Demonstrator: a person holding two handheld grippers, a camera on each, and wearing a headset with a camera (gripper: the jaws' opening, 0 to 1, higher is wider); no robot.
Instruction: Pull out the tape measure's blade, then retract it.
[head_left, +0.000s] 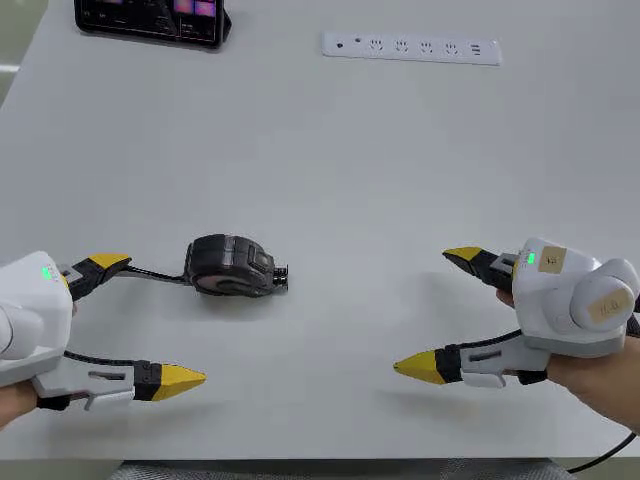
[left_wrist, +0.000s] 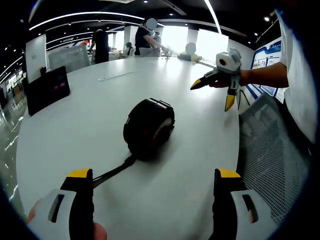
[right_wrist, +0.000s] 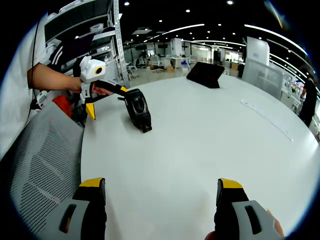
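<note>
The black, rubber-cased tape measure (head_left: 235, 266) lies on the white tabletop (head_left: 330, 150), left of centre and nearer the front edge. Its blade is fully wound in, with only the small end hook (head_left: 282, 272) poking out on the side that faces the right tongs (head_left: 440, 310). A thin black wrist strap (head_left: 155, 274) trails from the case toward the upper tip of the left tongs (head_left: 145, 320); I cannot tell whether it touches that tip.

Both pairs of white-bodied, yellow-tipped tongs are spread wide and grasp nothing. The left pair hovers just beside the case, which sits ahead of its gap in the left gripper view. The right pair hangs well apart from it.

By my reading the pull-out has not begun; this is the approach. The next move calls for the left tongs to pin the case steady while the right tongs come in low and pinch the hook squarely, a small target that could easily slip.
</note>
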